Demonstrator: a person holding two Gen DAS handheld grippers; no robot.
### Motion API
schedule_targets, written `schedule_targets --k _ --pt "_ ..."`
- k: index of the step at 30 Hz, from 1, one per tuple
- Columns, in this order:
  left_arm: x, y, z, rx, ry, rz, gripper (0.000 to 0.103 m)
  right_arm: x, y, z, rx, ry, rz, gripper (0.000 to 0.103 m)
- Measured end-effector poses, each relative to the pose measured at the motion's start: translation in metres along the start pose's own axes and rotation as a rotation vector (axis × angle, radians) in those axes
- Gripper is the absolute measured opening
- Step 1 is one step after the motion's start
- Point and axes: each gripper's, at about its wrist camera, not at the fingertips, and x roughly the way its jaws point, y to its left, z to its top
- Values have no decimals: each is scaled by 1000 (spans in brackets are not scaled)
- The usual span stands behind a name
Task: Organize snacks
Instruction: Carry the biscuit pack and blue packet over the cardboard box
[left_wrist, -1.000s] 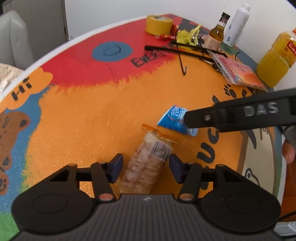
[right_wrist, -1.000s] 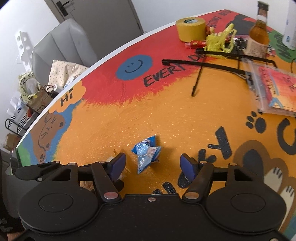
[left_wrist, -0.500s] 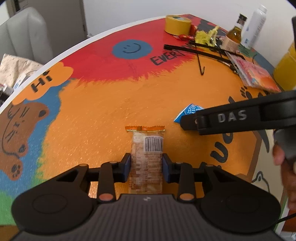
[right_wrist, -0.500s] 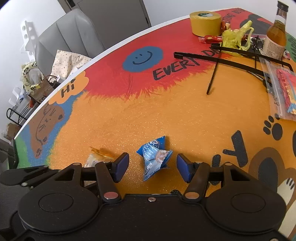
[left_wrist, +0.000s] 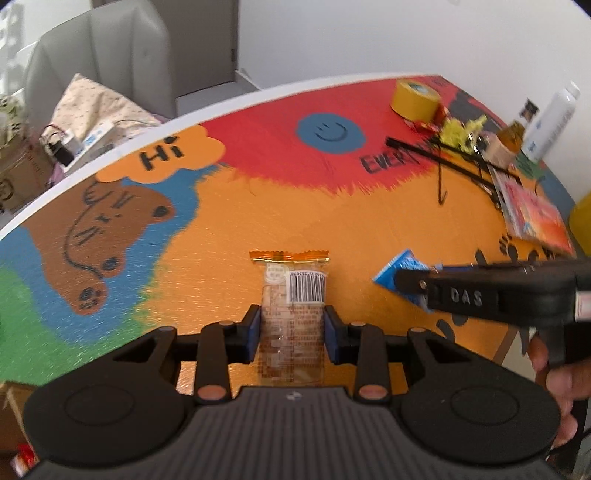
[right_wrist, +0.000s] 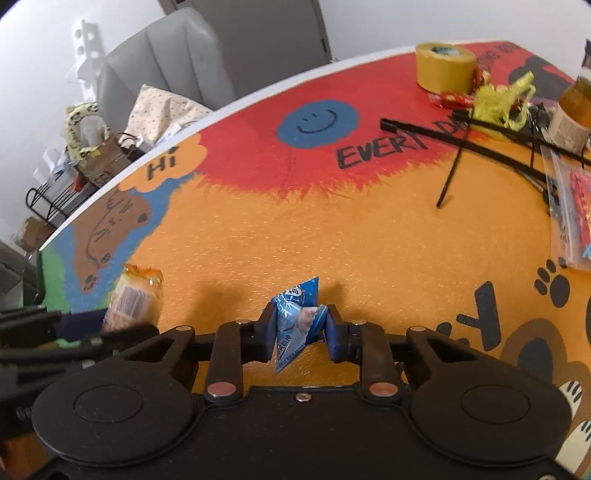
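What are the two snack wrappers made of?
Cracker pack: probably clear, glossy plastic film, since the crackers show through, with a crimped orange end. Blue packet: likely thin printed plastic or foil film; it looks shiny and creases sharply between the right gripper's closing jaws.

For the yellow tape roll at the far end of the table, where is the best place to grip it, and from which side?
Probably from above, across its round outer wall: the yellow tape roll lies flat with its hole up, so the wall gives two opposite sides. Approach from the smiley side, since a red wrapper and yellow scraps crowd the other side.
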Motion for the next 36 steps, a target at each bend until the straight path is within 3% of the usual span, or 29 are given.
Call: schedule_targets --k 8,18,36 --pt "-47 9 -1 -127 -37 55 34 -32 19 3 -61 -14 42 24" --pt "-107 39 -24 -203 -54 101 34 -56 49 -9 -95 -7 80 24" --pt "-151 96 -84 -226 -25 80 34 -90 118 -44 -102 -32 83 24"
